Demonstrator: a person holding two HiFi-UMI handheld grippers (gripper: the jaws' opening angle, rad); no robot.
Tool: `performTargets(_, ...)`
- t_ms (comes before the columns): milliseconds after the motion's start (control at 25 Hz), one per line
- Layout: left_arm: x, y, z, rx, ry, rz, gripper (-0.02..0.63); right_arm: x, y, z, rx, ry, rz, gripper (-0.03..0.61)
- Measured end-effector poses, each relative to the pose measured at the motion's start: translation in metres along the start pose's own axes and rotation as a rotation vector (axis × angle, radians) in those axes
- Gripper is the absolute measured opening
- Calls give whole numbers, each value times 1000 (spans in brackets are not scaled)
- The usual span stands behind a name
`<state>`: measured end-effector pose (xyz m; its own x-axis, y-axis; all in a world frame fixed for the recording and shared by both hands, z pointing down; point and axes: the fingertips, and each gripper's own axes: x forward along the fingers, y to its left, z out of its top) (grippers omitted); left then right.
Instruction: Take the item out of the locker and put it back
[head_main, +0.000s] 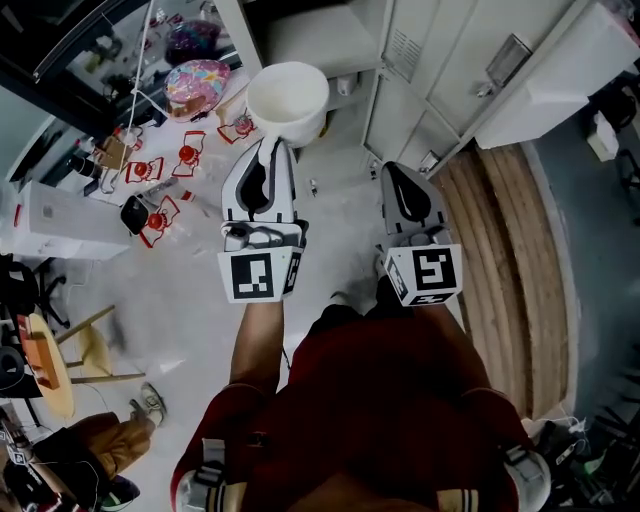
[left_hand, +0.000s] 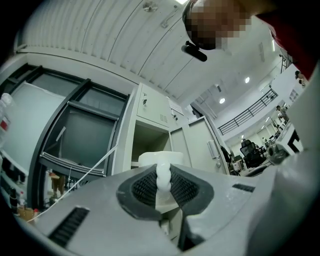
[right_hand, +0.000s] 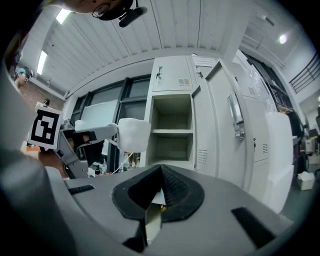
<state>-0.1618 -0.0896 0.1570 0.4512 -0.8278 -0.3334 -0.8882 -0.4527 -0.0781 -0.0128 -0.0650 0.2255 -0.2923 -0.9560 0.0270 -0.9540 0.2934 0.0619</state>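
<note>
A white cup (head_main: 287, 100) hangs in front of the open locker (head_main: 310, 35), outside it. My left gripper (head_main: 268, 150) is shut on the cup's near rim. In the left gripper view the cup's rim (left_hand: 163, 175) is pinched between the two dark pads, with the empty locker compartment (left_hand: 150, 145) behind it. My right gripper (head_main: 392, 172) hovers to the right of the cup, shut, with nothing in it. The right gripper view shows the cup (right_hand: 134, 134) to the left of the locker's bare shelves (right_hand: 172, 131), and its own jaws (right_hand: 160, 186) are together.
The locker door (right_hand: 225, 120) stands open to the right. A table with red-and-white items (head_main: 160, 180) and a colourful bowl (head_main: 197, 82) is at the left. A white box (head_main: 60, 220) and a wooden chair (head_main: 90, 350) stand lower left. A wooden floor strip (head_main: 510, 250) runs along the right.
</note>
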Motion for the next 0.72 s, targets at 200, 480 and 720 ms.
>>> performTargets(200, -11, -9, -12, -10, 1, -17, 49, -5, -3, -9, -2, 10, -15, 0)
performTargets(480, -14, -22, -37, -33, 26, -32, 49, 0, -12, -24, -1, 20, 5, 0)
performTargets(720, -10, -31, -61, -38, 53, -45, 49, 14, -24, -29, -7, 17, 28, 0)
